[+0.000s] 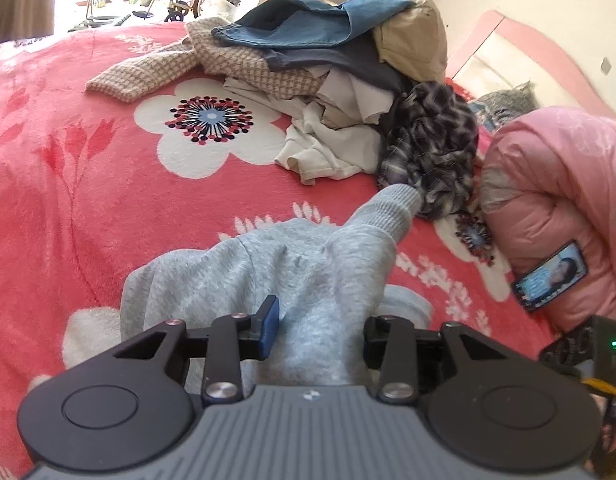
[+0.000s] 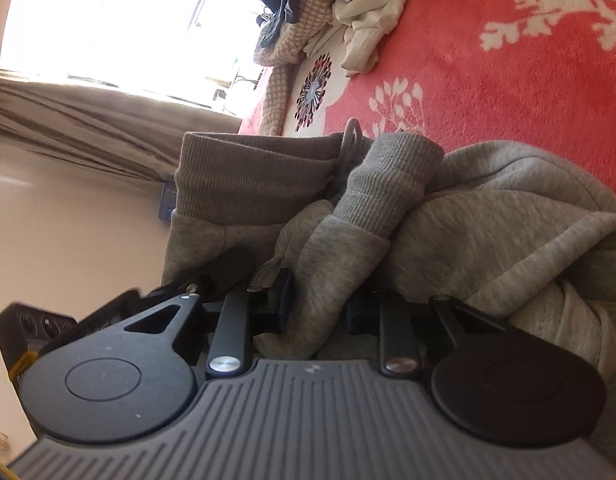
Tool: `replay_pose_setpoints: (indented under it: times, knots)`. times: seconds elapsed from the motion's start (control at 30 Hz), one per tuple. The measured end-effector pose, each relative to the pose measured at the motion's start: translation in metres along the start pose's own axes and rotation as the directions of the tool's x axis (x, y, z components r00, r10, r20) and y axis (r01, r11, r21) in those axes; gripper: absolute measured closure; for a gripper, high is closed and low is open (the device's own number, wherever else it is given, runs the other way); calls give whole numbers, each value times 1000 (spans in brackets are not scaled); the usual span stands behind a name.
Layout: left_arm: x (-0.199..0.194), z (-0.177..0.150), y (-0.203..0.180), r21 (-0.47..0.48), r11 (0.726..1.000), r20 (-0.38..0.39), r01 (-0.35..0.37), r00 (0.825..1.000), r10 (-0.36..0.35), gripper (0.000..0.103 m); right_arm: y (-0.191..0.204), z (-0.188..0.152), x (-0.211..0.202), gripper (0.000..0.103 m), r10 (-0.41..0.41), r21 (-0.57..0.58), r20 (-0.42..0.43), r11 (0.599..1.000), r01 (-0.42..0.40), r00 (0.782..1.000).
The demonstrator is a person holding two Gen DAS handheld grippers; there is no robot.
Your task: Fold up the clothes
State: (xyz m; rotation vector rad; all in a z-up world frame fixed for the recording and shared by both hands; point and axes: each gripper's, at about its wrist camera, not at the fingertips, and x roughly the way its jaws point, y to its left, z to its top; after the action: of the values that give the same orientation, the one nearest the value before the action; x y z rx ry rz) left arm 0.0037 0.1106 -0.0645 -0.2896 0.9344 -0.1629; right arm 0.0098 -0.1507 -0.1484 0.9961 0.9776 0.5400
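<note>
Grey sweatshirt (image 1: 308, 272) lies bunched on the red floral blanket (image 1: 68, 160), near edge of bed, one sleeve stretched out w/ its cuff touching the plaid shirt (image 1: 431, 148) at the foot of the unfolded clothes pile (image 1: 327, 60)

Left gripper (image 1: 319, 332) is narrowed round a thick ridge of grey fabric; blue pad (image 1: 270, 328) sits against the cloth, other finger is half buried, so prob gripping but can't be sure how firmly. Right gripper (image 2: 315, 308) is closed down on a fold of the same sweatshirt, near a ribbed cuff (image 2: 391, 184) and the ribbed hem (image 2: 252, 176)

Risks:
- both grips look like multi-layer bunches, so lifting could bring up a lump, not a flat panel
- thick fleece may slip from a shallow pinch
- the outstretched cuff could drag the plaid shirt along
- phone (image 1: 551, 276) on the pink duvet (image 1: 547, 184) lies near; a swung sleeve could knock it
</note>
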Motion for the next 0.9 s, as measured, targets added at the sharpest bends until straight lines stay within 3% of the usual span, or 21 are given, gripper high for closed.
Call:
replay_pose_setpoints:
  times: [0.1, 0.3, 0.43, 0.57, 0.63, 0.73, 0.9]
  knots:
    - [3, -1, -1, 16, 999, 4, -31, 1000, 31, 88, 2, -1, 0, 85, -20, -33, -2, 999, 19, 1000]
    - [-19, 2, 10, -3, 997, 62, -71, 996, 71, 92, 21, 1, -7, 96, -111, -194, 45, 974, 118, 993]
    - [-55, 15, 14, -5, 999, 161, -47, 986, 47, 93, 53, 10, -23, 98, -203, -387, 163, 887, 252, 966]
    - [-99, 37, 8, 4, 999, 276, 32, 961, -32, 93, 90, 27, -47, 101, -240, -537, 297, 758, 369, 924]
    - [-122, 49, 4, 17, 997, 338, 73, 938, -74, 93, 112, 36, -61, 101, -237, -606, 380, 667, 434, 894]
    - [-155, 68, -12, 56, 988, 430, 144, 889, -154, 93, 151, 51, -86, 101, -186, -670, 524, 513, 537, 831]
    - [-210, 98, -41, 160, 954, 563, 253, 771, -299, 93, 222, 77, -135, 102, -25, -655, 724, 287, 699, 689]
